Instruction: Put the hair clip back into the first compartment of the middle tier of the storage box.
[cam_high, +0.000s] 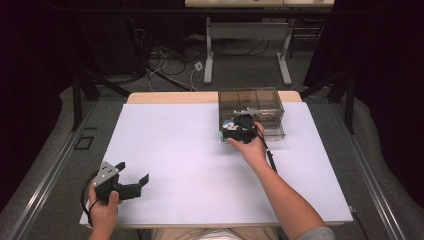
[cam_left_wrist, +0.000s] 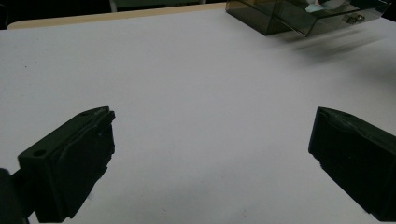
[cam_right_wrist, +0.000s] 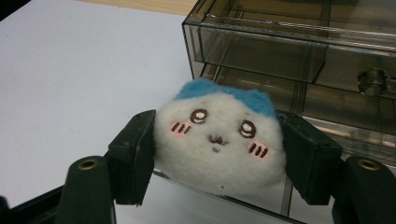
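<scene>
While its two black jaws are pressing in on either side of the white plush toy, the right gripper is holding it over the open bottom drawer of the smoky plastic drawer box. Near the table's front corner, the left gripper is resting, jaws spread wide with nothing between them.

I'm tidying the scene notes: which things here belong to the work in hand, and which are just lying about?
In the work:
right gripper, shut on the plush toy
smoky clear drawer box, lowest drawer pulled out under the toy

Not in use:
left gripper, open over the white table
cables on the floor beyond
</scene>
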